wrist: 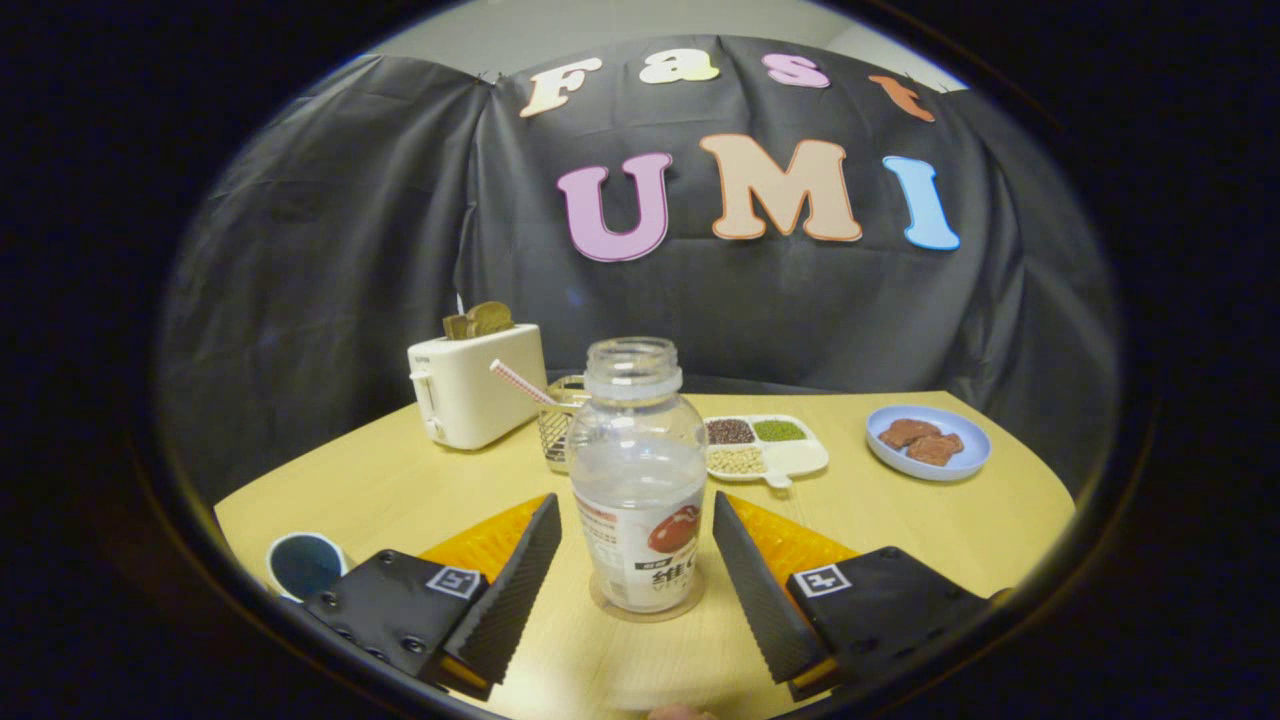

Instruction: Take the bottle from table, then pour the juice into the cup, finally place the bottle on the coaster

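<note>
**Bottle upright on the coaster, our tool spread around it**

We see the bottle [638, 480] standing upright on a clear round coaster [648, 608] on the wooden surface [400, 480]. The bottle is clear plastic, has no cap, and carries a label with a red fruit picture on its lower half. Our tool [636, 575] is released: its two fingers [520, 590] stand apart on either side of the bottle, with a gap between each finger and the bottle wall, so neither one presses on it.

Taking the bottle as our landmark, a dark blue cup [303, 564] sits well off to its left, just beside the left finger's mount. Behind the bottle and to its left stands a white toaster [478, 385] with bread in its slots. Directly behind the bottle is a wire mesh holder [560, 430] with a striped straw [520, 382] leaning out of it. Behind and to the bottle's right lies a white divided tray [768, 447] of beans, and further right a blue plate [929, 442] holds brown pieces of food.
</note>
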A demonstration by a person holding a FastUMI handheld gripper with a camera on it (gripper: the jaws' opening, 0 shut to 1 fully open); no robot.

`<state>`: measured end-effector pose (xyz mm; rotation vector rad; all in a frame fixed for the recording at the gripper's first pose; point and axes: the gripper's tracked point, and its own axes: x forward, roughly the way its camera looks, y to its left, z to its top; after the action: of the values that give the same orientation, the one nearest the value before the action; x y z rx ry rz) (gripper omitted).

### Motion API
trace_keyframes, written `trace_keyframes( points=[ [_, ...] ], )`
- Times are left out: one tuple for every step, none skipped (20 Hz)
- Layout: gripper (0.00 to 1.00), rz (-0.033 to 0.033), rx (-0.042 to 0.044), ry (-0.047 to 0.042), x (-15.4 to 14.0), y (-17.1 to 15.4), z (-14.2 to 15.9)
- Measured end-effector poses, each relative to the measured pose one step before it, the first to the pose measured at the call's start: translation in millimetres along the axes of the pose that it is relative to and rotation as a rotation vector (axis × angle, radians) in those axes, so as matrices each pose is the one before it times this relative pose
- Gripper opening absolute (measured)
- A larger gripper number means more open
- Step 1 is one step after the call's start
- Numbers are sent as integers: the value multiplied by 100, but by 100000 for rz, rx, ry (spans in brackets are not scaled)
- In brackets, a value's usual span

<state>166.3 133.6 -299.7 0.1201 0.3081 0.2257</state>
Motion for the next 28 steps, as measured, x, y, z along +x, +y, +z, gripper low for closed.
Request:
trace_keyframes(
  points=[
    [97, -306, -1316, -1265, -764, -131, 508],
    [97, -388, -1312, -1810, -775, -205, 773],
    [97, -676, -1090, -1800, -836, -256, 743],
    [97, -792, -650, -1546, -801, -251, 693],
    [97, -484, -94, -1394, -897, -147, 689],
    [97, -425, 343, -1090, -875, -94, 796],
    [97, -283, 537, -999, -1071, -61, 828],
    [97, -84, 299, -1043, -950, -1, 930],
    [97, -234, 133, -1388, -1080, -5, 983],
    [97, -392, -272, -1506, -963, -78, 1027],
    [97, -908, -555, -1324, -894, -237, 959],
    [97, -933, -631, -1138, -841, -248, 1034],
    [97, -747, -346, -833, -795, -189, 878],
    [97, -814, -237, -977, -747, -125, 1013],
    [97, -736, -338, -456, -770, -138, 861],
    [97, 71, -220, -427, -725, 24, 847],
    [97, 18, -294, -274, -535, 205, 514],
    [97, -132, -631, -192, -650, 3, 704],
    [97, -384, -1055, -403, -660, -63, 690],
    [97, -790, -1449, -565, -476, -181, 708],
    [97, -793, -1526, -133, -395, -116, 474],
    [97, -478, -1158, 62, -213, 18, 346],
    [97, -90, -455, 262, -307, 44, 183],
    [97, 301, 307, 326, -372, 102, 217],
    [97, 497, 827, 281, -335, 87, 140],
    [97, 390, 990, 566, -224, 88, 103],
    [97, 489, 1101, 386, -417, 95, -81],
    [97, 133, 710, -45, -340, 25, 157]
  ],
)
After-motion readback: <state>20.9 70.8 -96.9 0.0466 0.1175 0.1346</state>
